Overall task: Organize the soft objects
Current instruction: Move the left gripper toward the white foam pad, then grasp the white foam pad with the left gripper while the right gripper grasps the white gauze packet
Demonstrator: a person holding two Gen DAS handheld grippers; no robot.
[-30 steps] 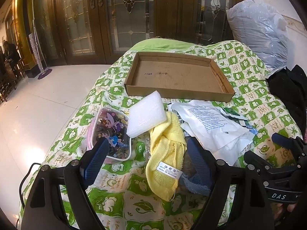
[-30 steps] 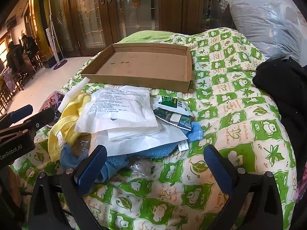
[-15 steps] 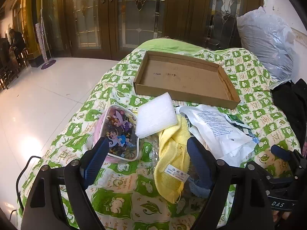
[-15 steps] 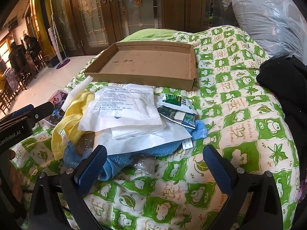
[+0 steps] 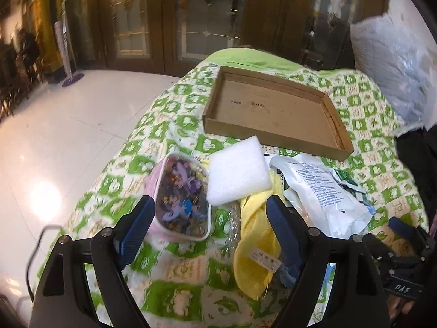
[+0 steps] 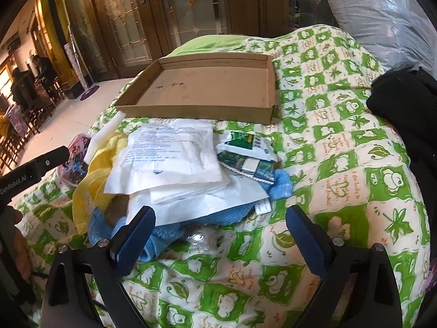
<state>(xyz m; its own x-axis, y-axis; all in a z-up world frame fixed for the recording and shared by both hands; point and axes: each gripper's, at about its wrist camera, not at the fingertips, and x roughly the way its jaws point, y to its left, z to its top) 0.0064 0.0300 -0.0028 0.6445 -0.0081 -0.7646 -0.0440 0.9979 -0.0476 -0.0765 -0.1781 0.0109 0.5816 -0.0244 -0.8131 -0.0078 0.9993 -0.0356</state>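
Your left gripper (image 5: 210, 224) hangs over the near part of the bed (image 6: 341, 164), jaws apart with nothing pinched; the cartoon pouch (image 5: 181, 199) sits between the fingers, beside the left pad, whether touching you cannot tell. The white foam pad (image 5: 237, 170) rests partly on the pouch's far corner and on the yellow towel (image 5: 254, 243), which trails toward the bed's near edge.

Your right gripper (image 6: 220, 232) has its jaws wide and closing, nothing pressed between them. The blue towel (image 6: 174, 229) lies under the white paper packets (image 6: 169, 155), with the green sachets (image 6: 245, 153) on their right side.

The cardboard tray (image 6: 207, 90) lies empty farther up the bed, just beyond the pile. A black garment (image 6: 404, 104) sits at the bed's right edge.
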